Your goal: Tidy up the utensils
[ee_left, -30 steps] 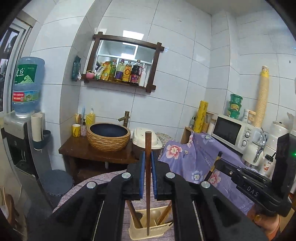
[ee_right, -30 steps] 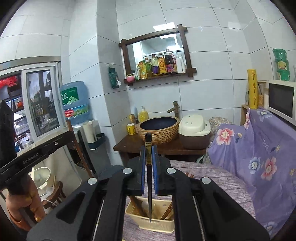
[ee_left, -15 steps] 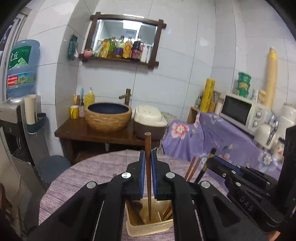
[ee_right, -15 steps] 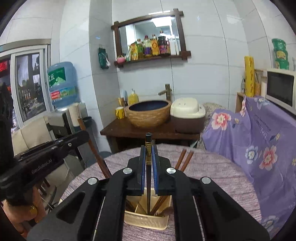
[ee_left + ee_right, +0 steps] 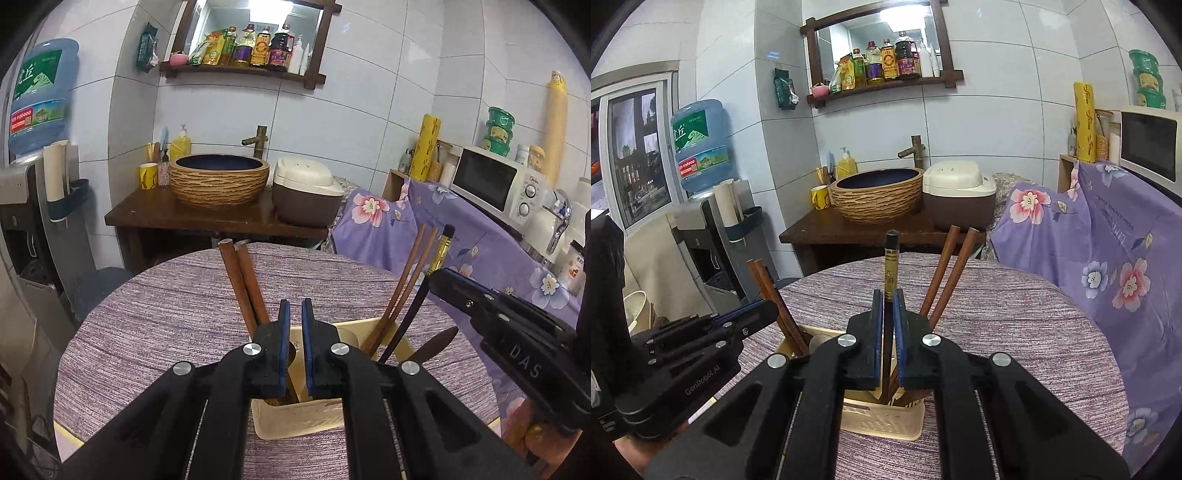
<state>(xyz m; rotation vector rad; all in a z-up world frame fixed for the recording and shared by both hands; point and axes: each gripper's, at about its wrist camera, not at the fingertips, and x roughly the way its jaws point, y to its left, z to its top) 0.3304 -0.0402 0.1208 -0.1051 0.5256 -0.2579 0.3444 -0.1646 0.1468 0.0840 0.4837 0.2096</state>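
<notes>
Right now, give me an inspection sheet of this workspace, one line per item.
Surface: round table under a purple woven cloth.
Job's things: cream utensil holder holds two pairs of brown chopsticks, leaning apart; black chopstick upright over it.
Clutter: nothing seen on the cloth.
Grippers: left gripper slightly open, nothing between its pads; right gripper clamps the black chopstick.
Cables: nothing seen.
Surroundings: basin, rice cooker, microwave, water dispenser.
</notes>
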